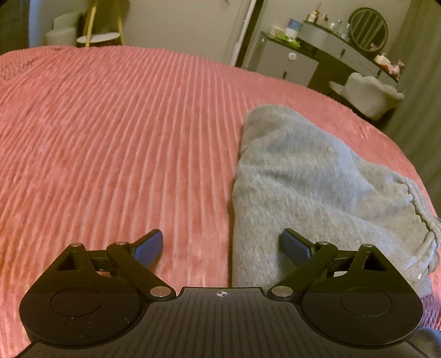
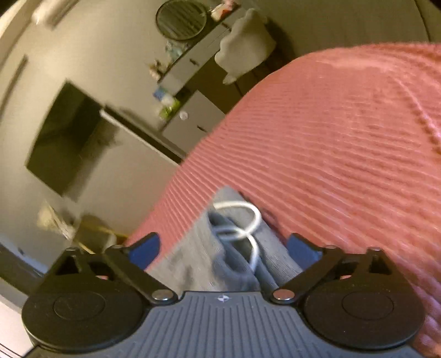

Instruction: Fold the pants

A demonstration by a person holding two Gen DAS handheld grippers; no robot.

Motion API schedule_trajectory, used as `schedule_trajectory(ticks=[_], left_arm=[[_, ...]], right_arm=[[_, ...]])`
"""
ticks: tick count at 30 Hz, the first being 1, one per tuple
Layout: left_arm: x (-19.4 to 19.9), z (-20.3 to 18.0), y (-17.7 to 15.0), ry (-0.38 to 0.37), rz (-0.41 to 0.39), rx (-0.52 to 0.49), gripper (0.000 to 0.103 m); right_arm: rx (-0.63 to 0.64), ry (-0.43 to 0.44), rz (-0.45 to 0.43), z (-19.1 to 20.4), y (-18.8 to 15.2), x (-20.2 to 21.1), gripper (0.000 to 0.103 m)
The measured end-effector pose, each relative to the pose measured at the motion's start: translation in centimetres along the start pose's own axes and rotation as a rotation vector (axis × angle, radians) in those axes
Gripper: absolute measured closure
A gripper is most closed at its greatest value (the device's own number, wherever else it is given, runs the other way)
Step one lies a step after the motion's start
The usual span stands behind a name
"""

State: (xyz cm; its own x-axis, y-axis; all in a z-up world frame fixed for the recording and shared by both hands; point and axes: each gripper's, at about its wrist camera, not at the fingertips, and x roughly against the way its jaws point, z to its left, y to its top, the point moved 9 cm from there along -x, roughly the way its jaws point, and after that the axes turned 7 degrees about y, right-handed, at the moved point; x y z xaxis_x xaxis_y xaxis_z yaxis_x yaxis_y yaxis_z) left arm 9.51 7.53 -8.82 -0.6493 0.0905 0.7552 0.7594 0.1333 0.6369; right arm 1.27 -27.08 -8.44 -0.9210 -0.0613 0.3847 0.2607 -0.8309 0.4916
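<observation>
Pink ribbed bedspread [image 1: 124,132] under grey pants [image 1: 303,179]; both grippers' fingers apart.

The left wrist view sat low and level over the pink bedspread [image 1: 124,132], facing across it toward the dresser [image 1: 317,57]. The right wrist view rolled sharply, close above the grey pants [image 2: 193,247], blurred. Both caught bedspread, pants, dresser and round mirror [image 2: 182,19].

Left tongs [image 1: 222,246] spread wide, level, right tongs [image 2: 223,249] spread wide, rolled sideways
</observation>
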Motion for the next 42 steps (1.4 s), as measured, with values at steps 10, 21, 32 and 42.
schedule_trajectory(ticks=[10, 21, 32, 42], left_arm=[[-0.7, 0.2, -0.1, -0.01, 0.022, 0.014, 0.006], [-1.6, 0.4, 0.0, -0.018, 0.04, 0.023, 0.004], [-1.6, -0.9, 2.2, -0.17, 0.059, -0.003, 0.004], [-4.4, -3.6, 4.0, -0.316, 0.103, -0.128, 0.004]], right_arm=[[-0.151, 0.025, 0.155, -3.0, 1.0, -7.3, 0.003], [-0.107, 0.234, 0.289, 2.6, -1.7, -9.7, 0.003], [0.139, 0.094, 0.294, 1.2, -0.1, -6.8, 0.004], [0.309, 0.051, 0.511, -3.0, -2.1, -8.0, 0.004]])
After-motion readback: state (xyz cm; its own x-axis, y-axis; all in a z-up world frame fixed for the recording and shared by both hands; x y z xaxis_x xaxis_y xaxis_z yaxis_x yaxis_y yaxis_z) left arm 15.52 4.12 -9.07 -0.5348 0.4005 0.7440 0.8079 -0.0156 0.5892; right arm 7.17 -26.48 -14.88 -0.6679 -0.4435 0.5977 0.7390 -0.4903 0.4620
